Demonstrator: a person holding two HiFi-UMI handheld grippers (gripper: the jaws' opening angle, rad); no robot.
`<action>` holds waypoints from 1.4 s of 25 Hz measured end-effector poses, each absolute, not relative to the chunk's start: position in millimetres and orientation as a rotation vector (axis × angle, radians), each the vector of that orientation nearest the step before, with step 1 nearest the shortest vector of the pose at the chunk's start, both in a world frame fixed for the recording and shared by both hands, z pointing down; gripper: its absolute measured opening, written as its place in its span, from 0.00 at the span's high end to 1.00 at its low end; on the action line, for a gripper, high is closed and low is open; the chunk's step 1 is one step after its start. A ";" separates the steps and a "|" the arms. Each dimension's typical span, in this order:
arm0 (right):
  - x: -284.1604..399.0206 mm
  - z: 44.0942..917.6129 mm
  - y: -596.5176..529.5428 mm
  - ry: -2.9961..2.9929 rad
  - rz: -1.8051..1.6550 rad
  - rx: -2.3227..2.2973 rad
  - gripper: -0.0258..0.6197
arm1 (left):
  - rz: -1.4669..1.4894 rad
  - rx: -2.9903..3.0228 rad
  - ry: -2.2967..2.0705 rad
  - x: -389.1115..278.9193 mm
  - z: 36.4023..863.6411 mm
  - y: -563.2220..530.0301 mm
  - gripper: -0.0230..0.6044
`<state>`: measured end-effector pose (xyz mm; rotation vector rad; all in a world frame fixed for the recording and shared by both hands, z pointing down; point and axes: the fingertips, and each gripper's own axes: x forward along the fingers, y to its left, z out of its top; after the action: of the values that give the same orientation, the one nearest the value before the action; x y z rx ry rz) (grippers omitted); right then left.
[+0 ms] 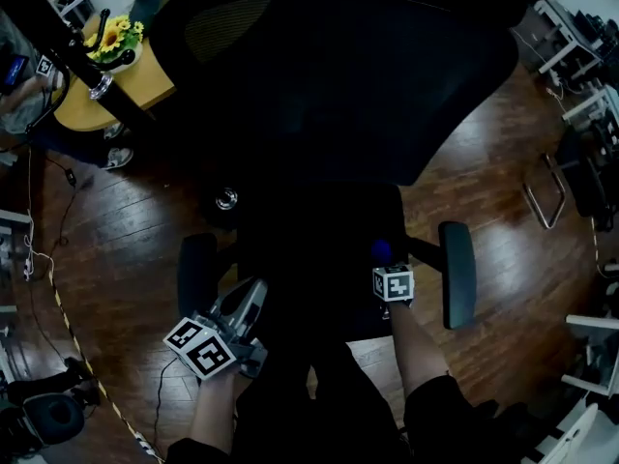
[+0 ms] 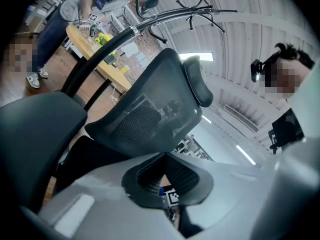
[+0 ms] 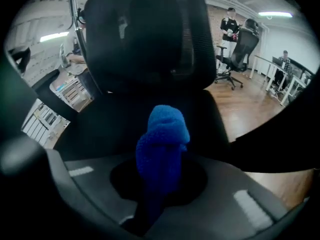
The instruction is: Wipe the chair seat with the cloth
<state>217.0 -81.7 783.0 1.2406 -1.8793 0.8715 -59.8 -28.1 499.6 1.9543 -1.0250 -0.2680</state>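
– Now, where do we log the cloth point(image 1: 381, 251)?
– Blue, bunched, clamped in the right gripper point(image 1: 385, 265). The jaws are closed down on it and the wad sticks out past the tips. We place it over the chair seat point(image 1: 309, 259), near the seat's right edge, just inside the right armrest point(image 1: 457, 274). Contact with the seat: too dark, we cannot tell.
– And the left gripper point(image 1: 250, 296)?
– Jaws drawn together, only a slit between them, nothing held. We note it at the seat's front left corner, beside the left armrest point(image 1: 196, 274), pointing toward the backrest point(image 1: 338, 75).
– Anything else we record?
– Wooden floor point(image 1: 126, 230) around the chair; yellow flowers point(image 1: 116, 35) on a table point(image 1: 160, 73) beyond the backrest.
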 end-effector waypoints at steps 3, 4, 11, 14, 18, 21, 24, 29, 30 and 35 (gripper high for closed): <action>254.9 774.9 -79.9 -1.849 0.882 1.308 0.91 | -0.248 1.965 -0.994 -46.0 502.0 -34.6 0.96; 260.6 774.3 -78.3 -1.848 0.895 1.324 0.91 | -0.243 1.969 -0.983 -41.2 501.9 -36.6 0.96; 266.0 777.7 -77.3 -1.818 0.949 1.418 0.91 | -0.230 1.987 -0.962 -28.8 501.3 -42.4 0.96; 239.3 770.8 -73.7 -1.821 0.987 1.422 0.91 | -0.256 1.966 -0.997 -44.9 498.2 -40.8 0.96; 134.5 757.7 -60.3 -1.954 1.019 1.189 0.91 | -0.315 1.931 -1.094 -76.0 488.4 -32.9 0.96; 44.8 751.7 -39.7 -2.053 1.034 0.966 0.91 | -0.357 1.898 -1.184 -106.5 482.4 -23.9 0.96; -33.8 764.6 -9.5 -2.135 1.031 0.800 0.91 | -0.404 1.840 -1.272 -138.0 483.1 -7.9 0.96; -125.2 763.6 50.6 -2.207 0.978 0.452 0.91 | -0.447 1.808 -1.345 -163.0 481.9 11.6 0.96; -129.3 767.6 56.8 -2.205 0.953 0.423 0.91 | -0.451 1.805 -1.351 -164.6 482.2 14.7 0.96; -113.1 773.1 54.0 -2.218 0.901 0.446 0.91 | -0.442 1.804 -1.348 -164.4 486.6 20.0 0.96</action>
<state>-113.1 54.0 773.1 0.4458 -2.2184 0.9008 -164.4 20.0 486.6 1.8040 -1.3479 -0.4418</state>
